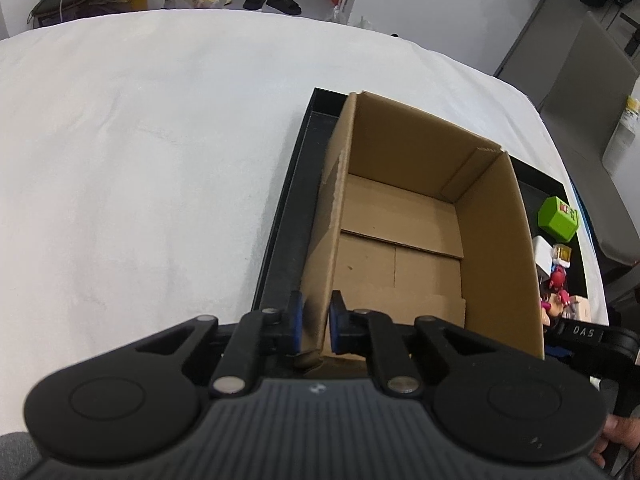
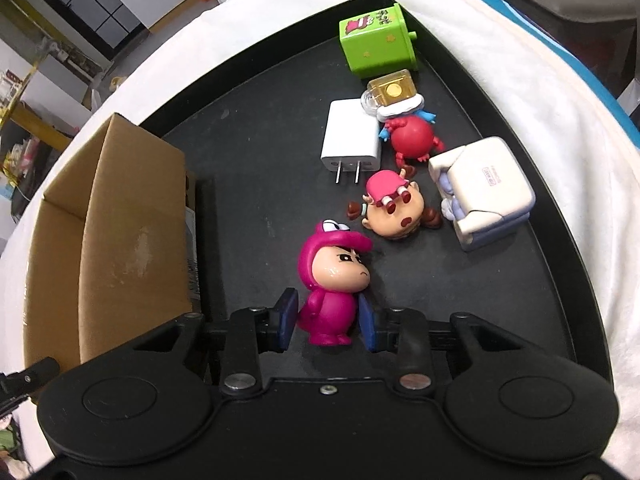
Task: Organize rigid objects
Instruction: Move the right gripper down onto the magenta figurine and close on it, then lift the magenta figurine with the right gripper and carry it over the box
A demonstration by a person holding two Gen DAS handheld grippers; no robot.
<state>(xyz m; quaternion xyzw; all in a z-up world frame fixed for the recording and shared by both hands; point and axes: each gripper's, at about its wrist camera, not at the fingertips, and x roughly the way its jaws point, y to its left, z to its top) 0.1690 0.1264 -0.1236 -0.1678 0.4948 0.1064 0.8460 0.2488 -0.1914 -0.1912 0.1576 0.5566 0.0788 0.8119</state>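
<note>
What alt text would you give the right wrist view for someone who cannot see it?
The right gripper straddles a standing magenta figurine on a black tray. Beyond lie other small toys, a white charger and a green box; a cardboard box stands at left.

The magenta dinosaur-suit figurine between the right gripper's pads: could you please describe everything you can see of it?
The magenta dinosaur-suit figurine looks like glossy plastic: a frowning, peach-coloured face under a hood with cartoon eyes. It stands upright on the black tray, beside the brown cardboard box. The right gripper brackets its body, the blue pads at or near contact.
</note>
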